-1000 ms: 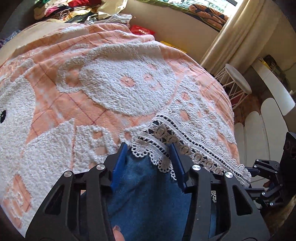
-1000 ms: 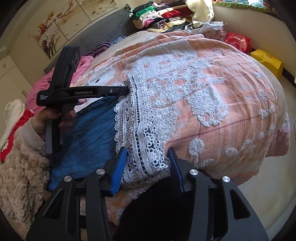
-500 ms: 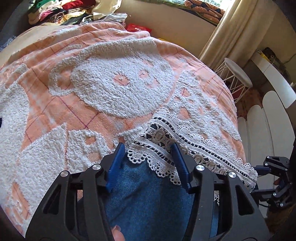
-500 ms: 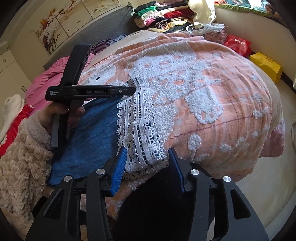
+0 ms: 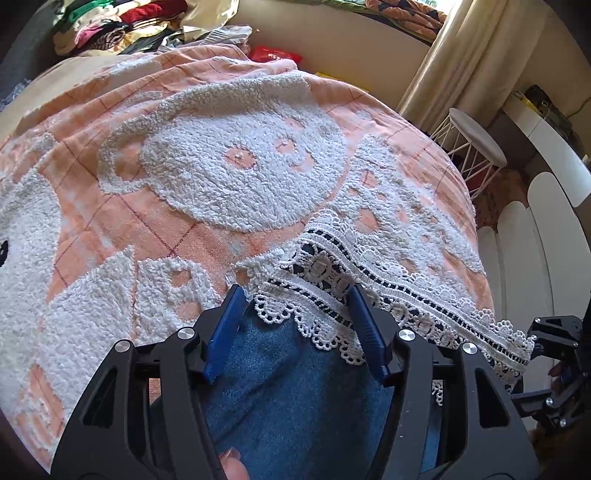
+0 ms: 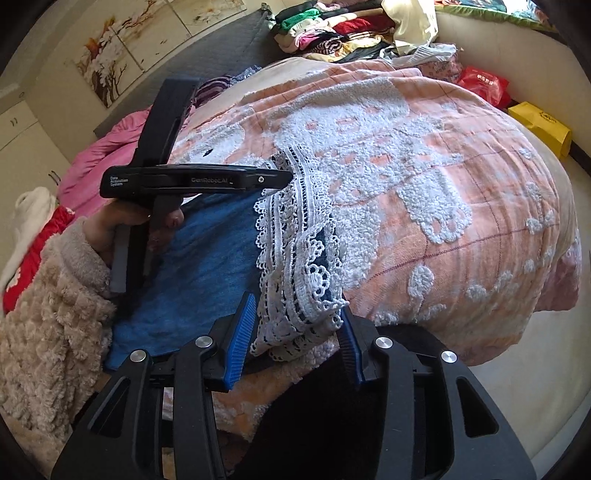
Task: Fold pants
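Note:
Blue denim pants (image 5: 295, 391) with a white lace hem (image 5: 369, 295) lie on the orange and white bedspread (image 5: 184, 155). My left gripper (image 5: 297, 314) is open, its blue pads on either side of the lace hem's left end, over the denim. My right gripper (image 6: 297, 319) is open around the bunched lace hem (image 6: 295, 258) at the other end, near the bed's edge. The pants (image 6: 207, 258) and the left gripper (image 6: 273, 177), held in a hand, show in the right wrist view. The right gripper (image 5: 543, 339) shows at the right edge of the left wrist view.
A pile of clothes (image 6: 340, 26) lies at the far end of the bed. A red bag (image 6: 484, 83) and a yellow bag (image 6: 539, 125) sit by the wall. A white wire stool (image 5: 472, 147) and a curtain (image 5: 476, 48) stand beyond the bed. A pink quilt (image 6: 107, 162) is at left.
Both grippers have edged forward over the lace hem. The hem at the right gripper is more bunched and lies further between its fingers. Both stay open.

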`<state>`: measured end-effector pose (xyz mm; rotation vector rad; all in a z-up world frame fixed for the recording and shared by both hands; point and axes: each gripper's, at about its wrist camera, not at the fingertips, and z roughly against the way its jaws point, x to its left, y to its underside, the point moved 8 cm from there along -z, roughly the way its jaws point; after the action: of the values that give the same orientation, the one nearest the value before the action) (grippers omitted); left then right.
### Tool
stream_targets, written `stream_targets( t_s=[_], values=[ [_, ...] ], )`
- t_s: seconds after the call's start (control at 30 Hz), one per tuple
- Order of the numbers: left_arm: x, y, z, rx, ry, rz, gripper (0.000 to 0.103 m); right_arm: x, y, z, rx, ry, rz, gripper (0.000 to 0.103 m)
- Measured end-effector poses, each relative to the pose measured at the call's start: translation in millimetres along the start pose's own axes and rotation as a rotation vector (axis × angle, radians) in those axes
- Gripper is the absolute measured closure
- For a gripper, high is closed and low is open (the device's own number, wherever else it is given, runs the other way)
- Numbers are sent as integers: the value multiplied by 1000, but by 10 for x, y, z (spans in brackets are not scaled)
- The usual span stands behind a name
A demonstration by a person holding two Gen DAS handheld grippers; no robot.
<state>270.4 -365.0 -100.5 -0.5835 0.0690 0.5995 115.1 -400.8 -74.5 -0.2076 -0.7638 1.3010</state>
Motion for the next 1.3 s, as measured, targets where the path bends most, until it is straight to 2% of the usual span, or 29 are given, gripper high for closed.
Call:
stream_targets(
  t_s=[0.13,0.2,0.23,0.27,0.3,0.33,0.4,0.47,0.6,0.67,0.83,1.0,1.3],
  values=[
    [32,-17,-24,3,29,20,46,-57,-35,-147,18,-46,-62,59],
    [23,-31,-33,-4,40,23,41,-56,-77,-168,-1,-81,-67,60],
    [11,-38,-40,-8,47,25,40,-69,-93,-174,-8,-88,-76,65],
    [4,-45,-49,-12,50,31,39,-81,-111,-172,-19,-95,-83,77],
    [-9,-53,-53,-16,50,34,41,-62,-126,-160,-32,-112,-72,82],
    [-32,-58,-51,-24,53,32,47,-39,-131,-142,-40,-126,-62,84],
    [-49,-58,-38,-27,42,31,65,30,-128,-104,-44,-139,-35,85],
    [-63,-48,-16,-22,44,39,75,92,-128,-88,-48,-133,0,86],
    [-94,-28,74,-39,33,40,85,138,-149,-72,-53,-148,-5,86],
    [-84,-6,130,-54,36,58,87,178,-158,-35,-63,-145,3,86],
    [-86,46,360,-122,99,102,89,430,-183,70,-81,-156,71,86],
    [-31,143,739,-203,146,140,89,790,-222,140,-93,-172,147,86],
    [317,556,1508,-329,137,202,89,1716,-152,119,-62,-280,309,86]
  ],
)
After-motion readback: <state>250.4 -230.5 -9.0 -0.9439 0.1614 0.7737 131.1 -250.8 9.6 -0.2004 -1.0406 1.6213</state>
